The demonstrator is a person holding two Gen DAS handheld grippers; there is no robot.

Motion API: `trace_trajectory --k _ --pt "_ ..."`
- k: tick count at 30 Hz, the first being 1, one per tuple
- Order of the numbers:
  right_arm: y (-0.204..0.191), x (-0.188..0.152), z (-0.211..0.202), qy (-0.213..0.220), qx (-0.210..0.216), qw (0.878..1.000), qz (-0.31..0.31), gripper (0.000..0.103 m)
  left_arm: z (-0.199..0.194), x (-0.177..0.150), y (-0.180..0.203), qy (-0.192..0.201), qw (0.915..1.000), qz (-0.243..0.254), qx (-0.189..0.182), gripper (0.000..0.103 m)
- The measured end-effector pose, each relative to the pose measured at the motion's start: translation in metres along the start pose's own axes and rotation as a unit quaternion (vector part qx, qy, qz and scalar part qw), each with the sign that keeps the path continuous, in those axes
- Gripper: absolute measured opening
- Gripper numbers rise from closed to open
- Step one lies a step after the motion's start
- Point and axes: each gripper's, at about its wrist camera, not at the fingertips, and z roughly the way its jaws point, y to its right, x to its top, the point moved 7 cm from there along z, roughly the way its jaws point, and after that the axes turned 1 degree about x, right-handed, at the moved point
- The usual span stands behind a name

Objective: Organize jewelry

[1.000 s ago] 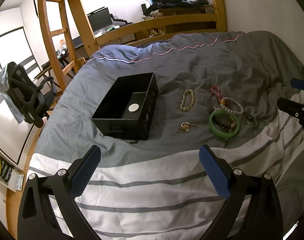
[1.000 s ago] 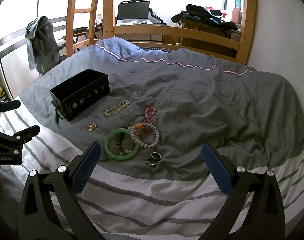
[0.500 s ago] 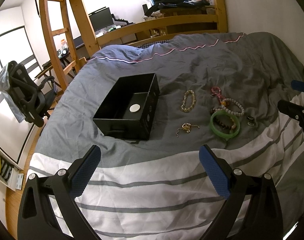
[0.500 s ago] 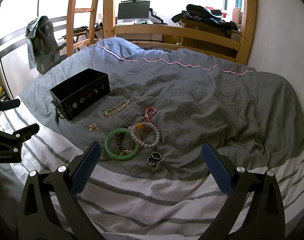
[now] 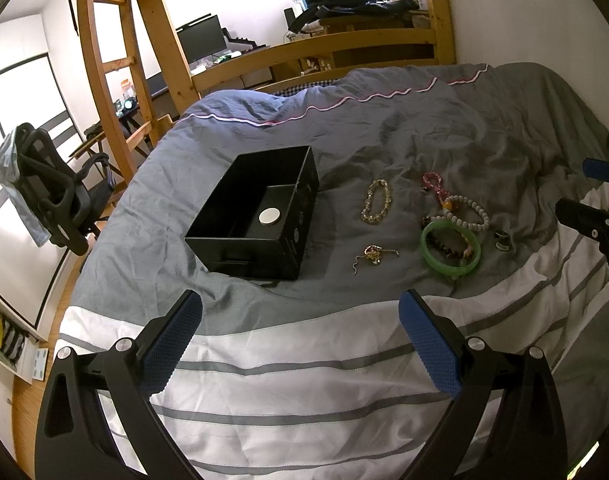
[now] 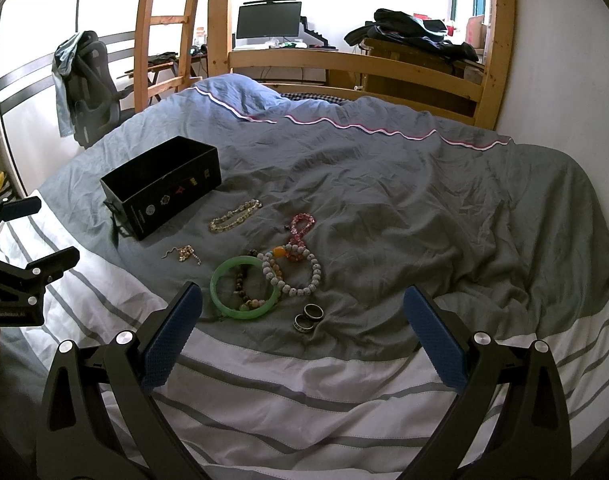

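An open black box (image 5: 260,216) (image 6: 164,188) sits on the grey duvet, a white disc (image 5: 269,216) on its floor. To its right lie a pale bead bracelet (image 5: 375,202) (image 6: 234,216), a small gold chain (image 5: 374,257) (image 6: 184,255), a green bangle (image 5: 450,250) (image 6: 245,294), a white bead bracelet (image 5: 466,213) (image 6: 294,274), a pink bead strand (image 5: 434,184) (image 6: 300,226) and two dark rings (image 5: 501,240) (image 6: 309,317). My left gripper (image 5: 300,344) and my right gripper (image 6: 302,338) are both open and empty, above the striped sheet short of the jewelry.
The bed has a wooden frame and headboard (image 6: 356,68), a wooden ladder (image 5: 116,60) at the left, and a wall at the right. An office chair (image 5: 48,196) stands left of the bed. A desk with a monitor (image 6: 269,22) stands behind.
My left gripper has drifted slightly, so the box and jewelry sit a little further right in its view. The right view is unchanged.
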Motion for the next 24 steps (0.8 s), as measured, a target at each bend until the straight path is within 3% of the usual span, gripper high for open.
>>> trace_trajectory --k 24 --pt "-0.0016 -0.0003 0.0006 -0.001 -0.001 1.000 -0.002 0.099 -0.0015 -0.0003 0.0030 -0.002 1.0000 0.006 0.003 0.097"
